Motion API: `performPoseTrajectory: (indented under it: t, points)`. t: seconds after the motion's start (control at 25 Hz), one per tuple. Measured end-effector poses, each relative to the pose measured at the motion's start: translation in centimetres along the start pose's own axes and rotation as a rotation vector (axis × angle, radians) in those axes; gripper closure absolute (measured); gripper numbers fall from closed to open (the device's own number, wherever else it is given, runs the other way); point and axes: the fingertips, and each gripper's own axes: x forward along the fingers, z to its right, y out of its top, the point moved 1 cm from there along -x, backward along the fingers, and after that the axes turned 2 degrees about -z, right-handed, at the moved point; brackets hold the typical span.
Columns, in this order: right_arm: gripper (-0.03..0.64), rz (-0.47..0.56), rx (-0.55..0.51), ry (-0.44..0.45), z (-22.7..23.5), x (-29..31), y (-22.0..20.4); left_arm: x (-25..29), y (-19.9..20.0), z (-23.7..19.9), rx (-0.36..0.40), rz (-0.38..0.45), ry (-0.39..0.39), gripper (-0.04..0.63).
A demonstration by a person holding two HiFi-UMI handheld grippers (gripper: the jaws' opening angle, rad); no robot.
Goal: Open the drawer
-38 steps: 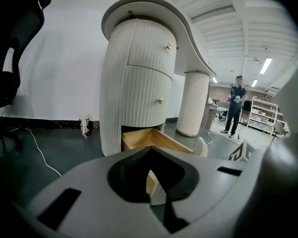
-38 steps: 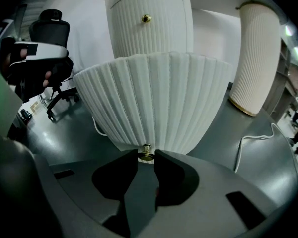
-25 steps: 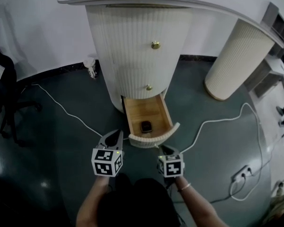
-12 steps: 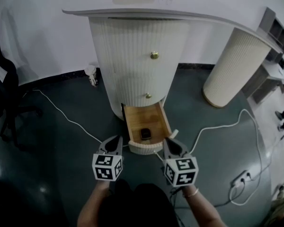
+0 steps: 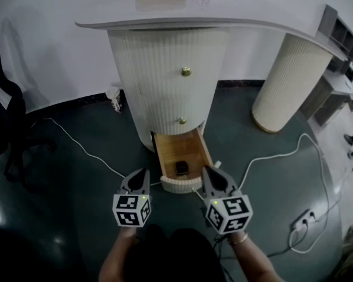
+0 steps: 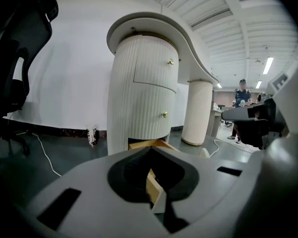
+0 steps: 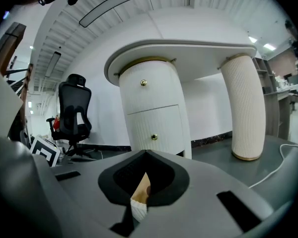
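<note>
**Bottom drawer [image 5: 179, 185] pulled out; both tongs closed on nothing.**
The drawer projects from the base of the ribbed cabinet [image 5: 165, 93], with a dark object [image 5: 182, 168] on its floor. The left gripper [image 5: 143, 173] and right gripper [image 5: 205, 170] sit either side of its front edge.

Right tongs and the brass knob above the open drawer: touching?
Apart. Head view: shut right tongs sit at the open drawer's near end, the knob at its far end.
</note>
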Motion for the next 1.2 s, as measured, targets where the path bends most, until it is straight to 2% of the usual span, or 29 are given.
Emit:
performPoseTrajectory:
  t: [0.4,0.8,1.2]
  points:
    - [0.614,0.023,0.02,-0.008,1.0,-0.3,-1.0,-0.4,-0.1,0.3,0.022,0.003,0.003,0.592]
    - [0.614,-0.007,0.019,0.014,0.2,-0.7,-2.5,-0.9,-0.3,-0.1,0.021,-0.002,0.018,0.592]
    - [0.614,-0.019,0.044,0.0,1.0,-1.2,-3.6,-0.9,-0.5,0.0,0.02,-0.001,0.02,0.592]
